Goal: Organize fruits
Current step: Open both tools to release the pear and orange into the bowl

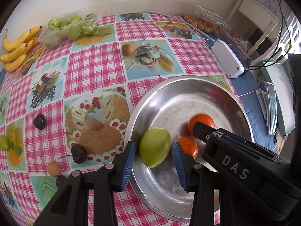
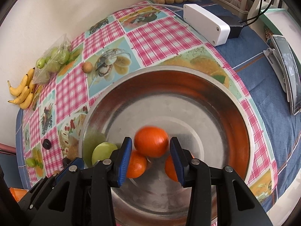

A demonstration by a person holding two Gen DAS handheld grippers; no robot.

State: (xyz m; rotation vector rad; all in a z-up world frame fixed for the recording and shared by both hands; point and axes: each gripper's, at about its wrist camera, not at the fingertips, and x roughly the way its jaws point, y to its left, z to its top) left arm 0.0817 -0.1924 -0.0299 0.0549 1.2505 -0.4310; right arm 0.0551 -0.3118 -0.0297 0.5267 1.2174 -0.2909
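A large steel bowl (image 1: pixel 237 109) stands on the checked tablecloth. My left gripper (image 1: pixel 153 161) is open over its near rim, with a blurred green apple (image 1: pixel 155 146) between the pads, not touching either. Two oranges (image 1: pixel 188 146) lie in the bowl beyond, under my right gripper's body (image 1: pixel 235 160). In the right wrist view my right gripper (image 2: pixel 152 157) is open above the bowl (image 2: pixel 235 101), with a blurred orange (image 2: pixel 151 141) loose between the fingertips. Two more oranges (image 2: pixel 136 166) lie below it. The green apple (image 2: pixel 102 152) shows at the bowl's left side.
Bananas (image 1: pixel 17 47) and a clear tray of green fruit (image 1: pixel 69 26) sit at the far left. Dark plums (image 1: pixel 39 121), small brown fruits (image 1: pixel 128 49) and a green fruit (image 1: pixel 4 143) lie on the cloth. A white box (image 1: pixel 227 58) and a tray of small yellow fruit (image 1: pixel 199 22) are far right.
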